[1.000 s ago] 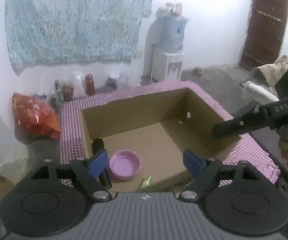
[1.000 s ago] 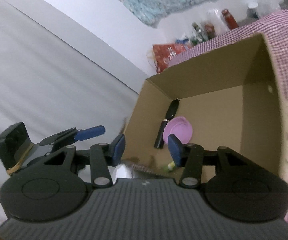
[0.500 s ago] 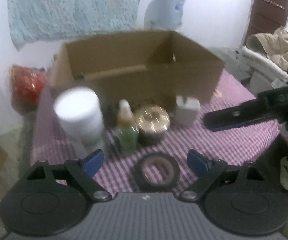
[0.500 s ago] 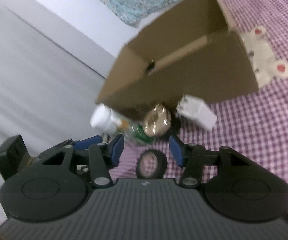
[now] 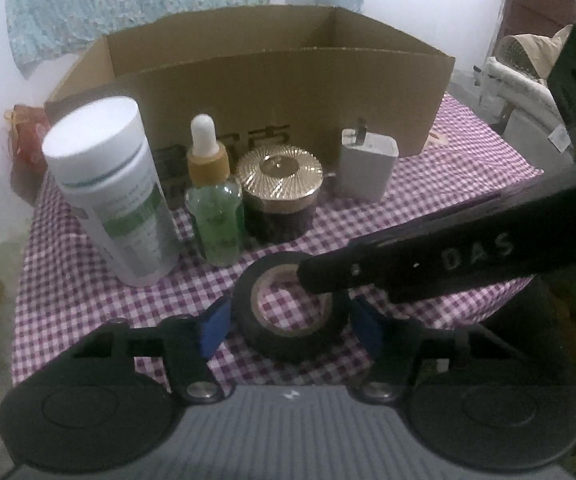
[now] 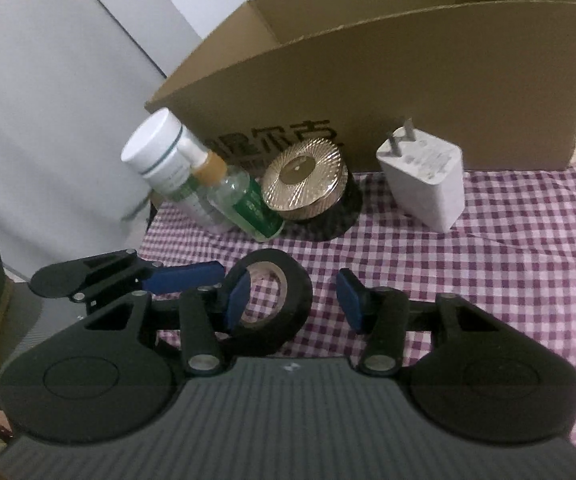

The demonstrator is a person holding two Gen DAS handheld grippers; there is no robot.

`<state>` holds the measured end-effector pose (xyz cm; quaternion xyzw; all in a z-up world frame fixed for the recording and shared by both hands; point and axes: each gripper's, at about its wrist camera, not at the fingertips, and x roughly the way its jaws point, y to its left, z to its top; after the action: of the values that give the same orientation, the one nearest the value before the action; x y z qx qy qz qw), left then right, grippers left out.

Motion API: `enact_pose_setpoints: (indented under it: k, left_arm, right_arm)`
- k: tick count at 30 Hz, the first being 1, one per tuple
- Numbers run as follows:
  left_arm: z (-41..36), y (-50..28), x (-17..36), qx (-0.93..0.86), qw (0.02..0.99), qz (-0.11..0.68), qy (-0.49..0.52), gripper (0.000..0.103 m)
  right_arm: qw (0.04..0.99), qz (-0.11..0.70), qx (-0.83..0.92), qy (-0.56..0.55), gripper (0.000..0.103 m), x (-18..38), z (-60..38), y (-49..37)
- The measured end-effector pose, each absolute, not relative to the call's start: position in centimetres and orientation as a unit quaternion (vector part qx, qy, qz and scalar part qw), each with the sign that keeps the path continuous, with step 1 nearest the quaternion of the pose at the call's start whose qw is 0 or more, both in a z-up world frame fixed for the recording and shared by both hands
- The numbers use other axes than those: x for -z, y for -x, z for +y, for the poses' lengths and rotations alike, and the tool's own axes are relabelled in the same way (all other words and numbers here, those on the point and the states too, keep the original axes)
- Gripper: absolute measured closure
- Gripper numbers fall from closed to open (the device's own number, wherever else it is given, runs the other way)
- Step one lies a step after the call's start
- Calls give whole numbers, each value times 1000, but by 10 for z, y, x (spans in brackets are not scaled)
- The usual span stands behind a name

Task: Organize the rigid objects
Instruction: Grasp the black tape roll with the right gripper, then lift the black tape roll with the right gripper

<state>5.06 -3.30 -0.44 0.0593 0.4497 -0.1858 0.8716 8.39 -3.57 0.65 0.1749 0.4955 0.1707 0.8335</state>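
Observation:
A black tape roll [image 5: 288, 336] lies flat on the checked cloth in front of the cardboard box [image 5: 288, 80]. My left gripper [image 5: 292, 320] straddles the roll, and its jaws are closing on the outer rim with a thin gap at the right pad. A black finger [image 5: 408, 268] of the right gripper reaches in from the right over the roll's hole. In the right wrist view the right gripper [image 6: 292, 300] is also closing. Its left pad sits inside the hole of the tape roll [image 6: 288, 320] and its right pad stands clear outside.
Between roll and box stand a white bottle [image 5: 112, 188], a green dropper bottle [image 5: 214, 208], a gold-lidded jar [image 5: 280, 188] and a white charger plug [image 5: 368, 168]. The checked tablecloth [image 5: 88, 300] ends close on the left. A chair with clothes [image 5: 528, 76] is far right.
Both grippers have dropped from above the open box to the table in front of it. They now sit around the tape roll, and the left jaws have narrowed.

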Motion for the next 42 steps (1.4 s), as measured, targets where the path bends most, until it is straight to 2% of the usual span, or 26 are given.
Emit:
enact_pose_setpoints:
  k: [2,8,26,42]
  left_arm:
    - [-34,-50,4,186,872,449,-58,37]
    - [-43,-47,3,196,871,446,-59,37]
    - [-75,-48,7,222,864,438,-111,35]
    - [-77,-52,4,210,864,445,-105,36]
  right_arm:
    - [833,498,-171,-168,67,-3,-30,-86]
    - [834,499,-174,-157,76,-2,-28,-86]
    - [840,497,-151,-156,78,-8,-57,-71]
    - [840,500,-158,-139,80,-6,-52,-78]
